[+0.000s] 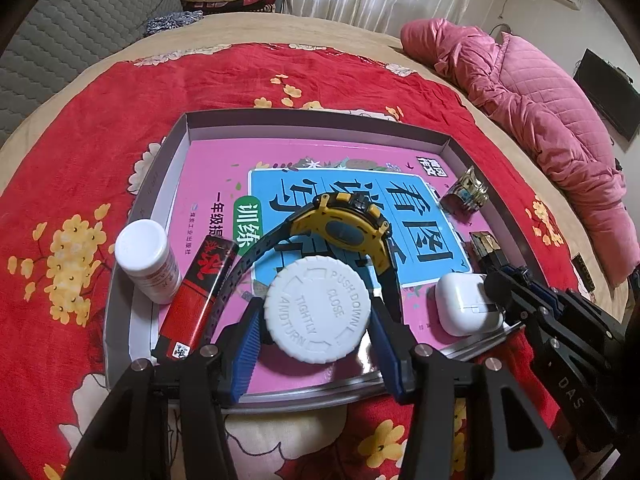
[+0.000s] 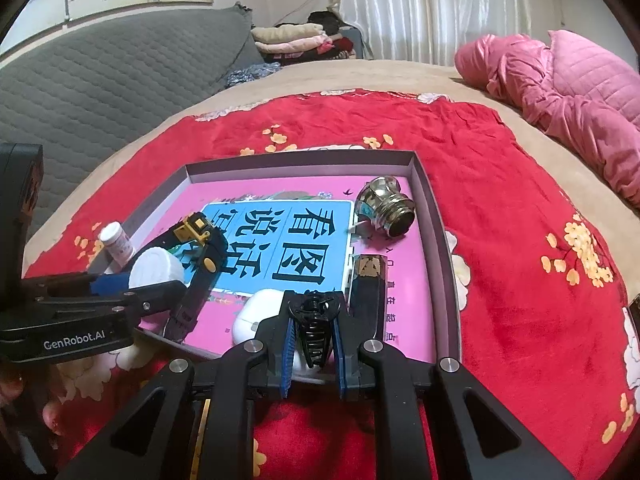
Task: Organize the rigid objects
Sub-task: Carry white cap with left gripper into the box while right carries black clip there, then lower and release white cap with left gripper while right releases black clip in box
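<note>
A shallow grey box point(image 1: 312, 117) on a red floral cloth holds a pink book. My left gripper point(image 1: 318, 320) is shut on a white bottle's round cap point(image 1: 318, 312), over the box's near edge. A yellow-black watch point(image 1: 344, 228), a red-black lighter point(image 1: 200, 296), a small white bottle point(image 1: 146, 266), a white earbud case point(image 1: 466, 308), a black case point(image 1: 486, 250) and a metal fitting point(image 1: 466, 192) lie in the box. My right gripper point(image 2: 314, 332) is shut on a black hair claw clip point(image 2: 316, 328) above the earbud case point(image 2: 256, 314).
The red cloth point(image 2: 500, 208) lies on a tan bed. A pink quilted jacket point(image 2: 572, 88) lies at the right. A grey padded headboard point(image 2: 100, 80) is at the left, folded clothes point(image 2: 296, 40) behind. The left gripper shows in the right view point(image 2: 132, 284).
</note>
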